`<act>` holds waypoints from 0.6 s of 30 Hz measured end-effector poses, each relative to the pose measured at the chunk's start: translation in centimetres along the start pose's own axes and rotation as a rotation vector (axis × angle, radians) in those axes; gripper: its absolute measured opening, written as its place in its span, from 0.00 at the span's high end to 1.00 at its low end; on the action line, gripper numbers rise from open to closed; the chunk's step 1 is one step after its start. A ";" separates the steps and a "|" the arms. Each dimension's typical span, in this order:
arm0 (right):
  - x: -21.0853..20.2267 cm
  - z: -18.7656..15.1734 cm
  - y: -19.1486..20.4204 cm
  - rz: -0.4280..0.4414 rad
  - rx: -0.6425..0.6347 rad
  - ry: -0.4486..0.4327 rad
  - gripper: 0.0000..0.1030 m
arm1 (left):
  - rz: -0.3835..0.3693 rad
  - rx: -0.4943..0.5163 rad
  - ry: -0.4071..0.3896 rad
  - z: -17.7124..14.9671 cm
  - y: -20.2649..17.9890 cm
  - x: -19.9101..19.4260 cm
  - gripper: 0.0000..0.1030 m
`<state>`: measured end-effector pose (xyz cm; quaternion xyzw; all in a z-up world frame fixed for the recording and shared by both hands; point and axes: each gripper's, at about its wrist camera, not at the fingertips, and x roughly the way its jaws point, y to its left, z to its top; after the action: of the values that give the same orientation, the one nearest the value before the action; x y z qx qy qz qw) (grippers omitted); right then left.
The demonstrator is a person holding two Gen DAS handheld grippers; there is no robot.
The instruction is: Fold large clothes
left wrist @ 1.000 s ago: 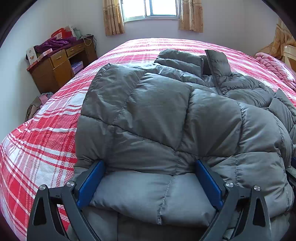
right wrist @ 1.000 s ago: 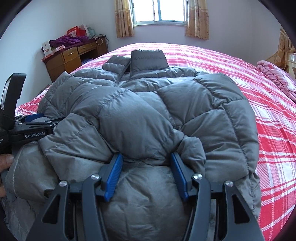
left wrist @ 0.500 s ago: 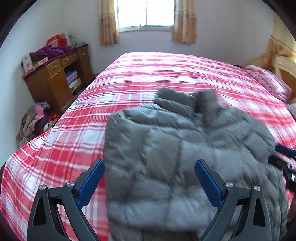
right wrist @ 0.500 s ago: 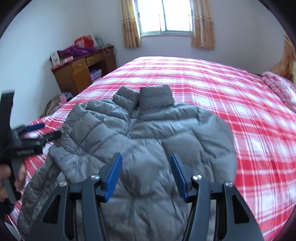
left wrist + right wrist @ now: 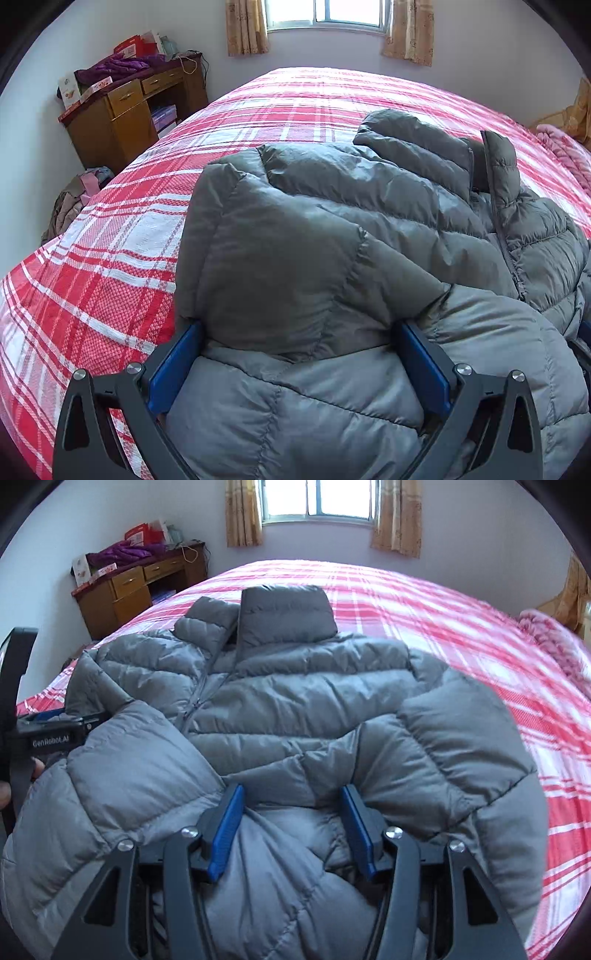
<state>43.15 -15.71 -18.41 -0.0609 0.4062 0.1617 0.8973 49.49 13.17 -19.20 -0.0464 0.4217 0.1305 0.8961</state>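
Fingers (image 5: pixel 177 365) of both my grippers straddle the grey down jacket (image 5: pixel 332 240) unclenched; slick padding may slip when I clamp.

a wide bed (image 5: pixel 295 103) with a red and white plaid cover carries a grey puffer jacket (image 5: pixel 314 701), lying spread with its collar toward the window. a pink blanket (image 5: pixel 554 642) lies at the bed's right edge.

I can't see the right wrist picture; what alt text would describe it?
A grey puffer jacket lies collar-up on a red plaid bed, its lower part bunched between the right gripper's blue fingers. The left gripper is at the left edge; a wooden desk stands under a window.
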 end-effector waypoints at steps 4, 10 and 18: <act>0.3 -0.1 -0.3 0.009 0.006 0.016 0.44 | 0.011 0.008 -0.004 -0.1 -0.2 0.0 0.01; 0.7 -0.3 0.1 -0.003 0.000 0.022 0.43 | 0.020 0.015 -0.011 -0.2 -0.4 0.0 0.01; 0.8 -0.3 0.1 -0.007 0.001 0.016 0.43 | 0.024 0.018 -0.012 -0.4 -0.5 -0.1 0.01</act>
<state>43.41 -15.52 -19.26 -0.0633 0.4130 0.1579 0.8947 49.32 12.58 -19.41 -0.0322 0.4178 0.1379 0.8974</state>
